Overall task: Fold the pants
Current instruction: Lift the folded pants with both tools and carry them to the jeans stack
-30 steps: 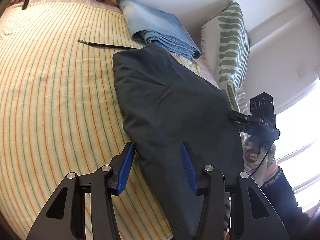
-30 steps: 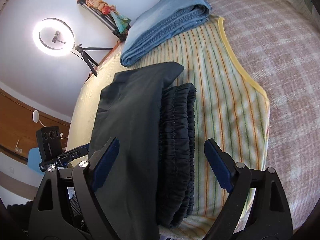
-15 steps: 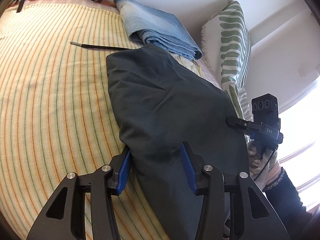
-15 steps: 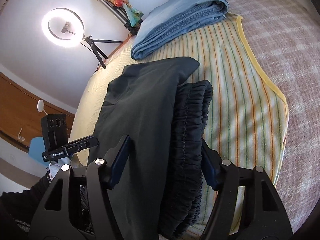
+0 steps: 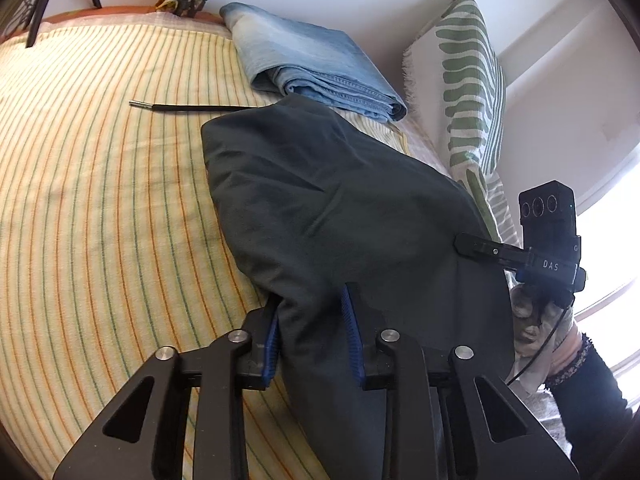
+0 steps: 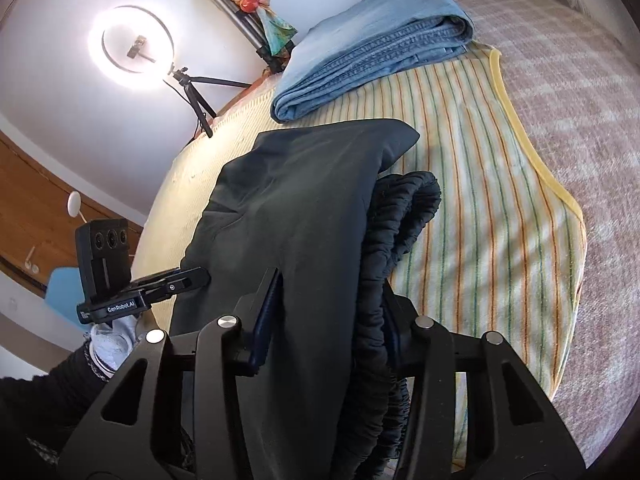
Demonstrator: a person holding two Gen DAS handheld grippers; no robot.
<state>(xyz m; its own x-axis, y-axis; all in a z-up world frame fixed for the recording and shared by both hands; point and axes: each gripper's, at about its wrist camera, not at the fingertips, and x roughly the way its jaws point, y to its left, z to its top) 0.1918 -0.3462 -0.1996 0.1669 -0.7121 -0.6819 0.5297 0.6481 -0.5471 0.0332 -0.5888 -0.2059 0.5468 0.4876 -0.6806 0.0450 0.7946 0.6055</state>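
Left wrist view: the left gripper [image 5: 310,336] closes on a fold of the dark pants [image 5: 344,208] lying on the striped bed [image 5: 100,200], open sheet alongside. Right wrist view: the right gripper [image 6: 328,320] closes around the bunched waistband [image 6: 400,216]. Soft, limp cloth, best taken at edges; folded jeans [image 6: 372,52] lie beyond.

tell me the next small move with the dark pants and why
Probably finish closing both grippers, then lift the near edge together. The left gripper and right gripper are both closing with dark pants fabric bunched between their pads, folded pants lying on the striped blanket.
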